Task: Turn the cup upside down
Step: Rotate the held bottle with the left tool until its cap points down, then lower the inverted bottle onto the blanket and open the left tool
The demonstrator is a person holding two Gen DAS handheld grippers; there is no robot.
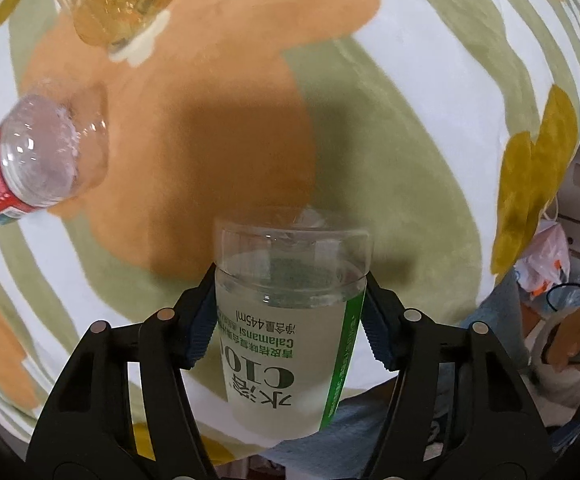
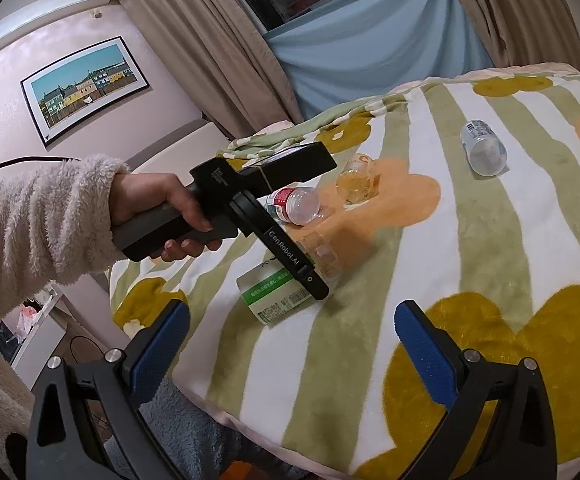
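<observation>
The cup (image 1: pixel 290 332) is a clear plastic tumbler with a white and green label, whose print reads upside down in the left wrist view. My left gripper (image 1: pixel 290 280) is shut on its sides, blue pads pressing the label. From the right wrist view the cup (image 2: pixel 274 296) lies tilted, its clear end pointing away over the blanket, held by my left gripper (image 2: pixel 314 280) in a person's hand (image 2: pixel 162 204). I cannot tell whether it touches the blanket. My right gripper (image 2: pixel 292 312) stands open and holds nothing, near the bed's front edge.
A striped, flowered blanket (image 2: pixel 430 264) covers the bed. On it lie a clear bottle piece with a red label (image 2: pixel 294 204), a yellowish glass jar (image 2: pixel 356 180) and a white-labelled cup (image 2: pixel 484 148). The bed edge drops off at lower left; clutter sits on the floor (image 1: pixel 550 272).
</observation>
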